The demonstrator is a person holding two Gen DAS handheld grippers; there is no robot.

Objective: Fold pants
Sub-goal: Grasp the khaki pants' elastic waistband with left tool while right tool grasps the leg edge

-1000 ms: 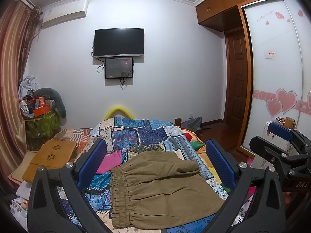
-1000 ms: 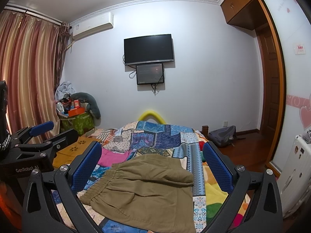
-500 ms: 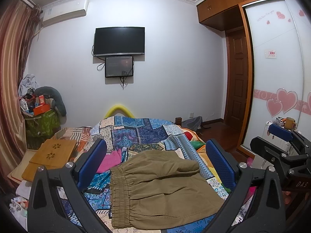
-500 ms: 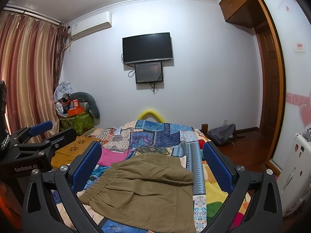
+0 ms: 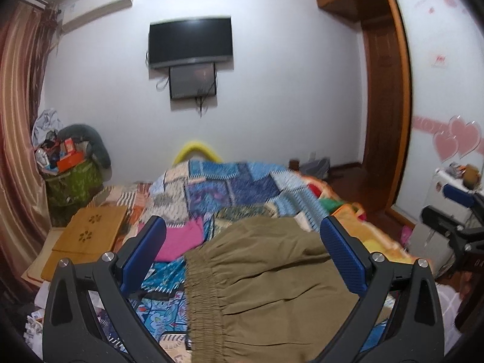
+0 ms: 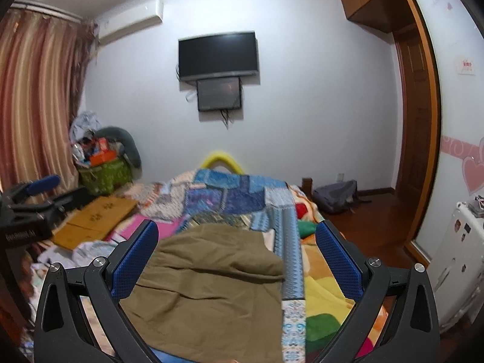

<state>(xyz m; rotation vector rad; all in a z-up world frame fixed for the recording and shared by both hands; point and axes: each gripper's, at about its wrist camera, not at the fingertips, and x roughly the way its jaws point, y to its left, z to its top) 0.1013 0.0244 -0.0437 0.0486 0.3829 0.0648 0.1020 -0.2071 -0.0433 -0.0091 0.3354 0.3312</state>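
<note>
Olive-brown pants (image 5: pixel 266 284) lie folded on the patchwork bedspread, with the elastic waistband (image 5: pixel 202 299) on the left side. They also show in the right wrist view (image 6: pixel 211 290). My left gripper (image 5: pixel 242 242) is open and empty, hovering above the pants near the waistband. My right gripper (image 6: pixel 236 248) is open and empty, above the pants' right part. Neither gripper touches the cloth. The right gripper shows at the right edge of the left wrist view (image 5: pixel 456 211), and the left gripper at the left edge of the right wrist view (image 6: pixel 33 199).
The patchwork bedspread (image 5: pixel 236 187) covers the bed. A pink cloth (image 5: pixel 181 239) lies left of the pants. A wooden lap table (image 5: pixel 87 230) sits at the left. A green basket of clutter (image 5: pixel 72 181) stands by the curtain. A white appliance (image 6: pixel 453 260) stands at the right.
Both grippers have moved forward and lower toward the pants, which now fill more of each view. The pants have not moved. Both grippers stay open.
</note>
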